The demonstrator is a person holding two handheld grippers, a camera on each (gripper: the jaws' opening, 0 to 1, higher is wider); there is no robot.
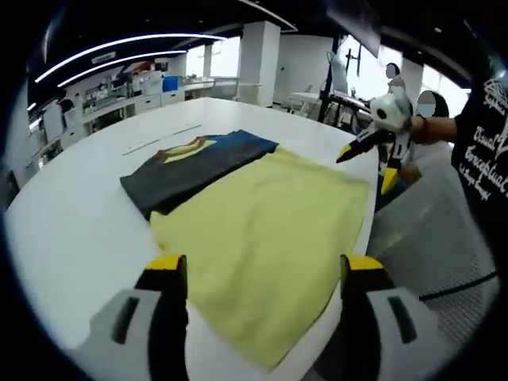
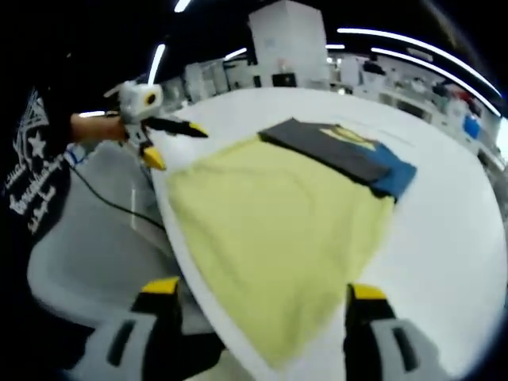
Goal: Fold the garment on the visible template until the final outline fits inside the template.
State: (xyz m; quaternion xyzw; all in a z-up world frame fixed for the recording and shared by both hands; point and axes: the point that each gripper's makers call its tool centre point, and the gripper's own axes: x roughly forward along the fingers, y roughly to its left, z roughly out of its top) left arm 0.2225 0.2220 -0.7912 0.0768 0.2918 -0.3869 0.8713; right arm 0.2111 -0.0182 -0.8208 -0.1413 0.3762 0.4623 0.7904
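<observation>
The garment (image 1: 262, 238) lies flat on the white table (image 1: 71, 230), just ahead of both spread grippers: left gripper (image 1: 258, 274), right gripper (image 2: 262, 302). It looks soft and light; pinching its near hem corners seems best.

Open desk: bare white round desk (image 1: 71, 214) stretches wide around the cloth, free to pass.
Obstacle: flat yellow fabric garment (image 1: 270, 238) with dark folded part (image 1: 186, 171), lying low.
</observation>
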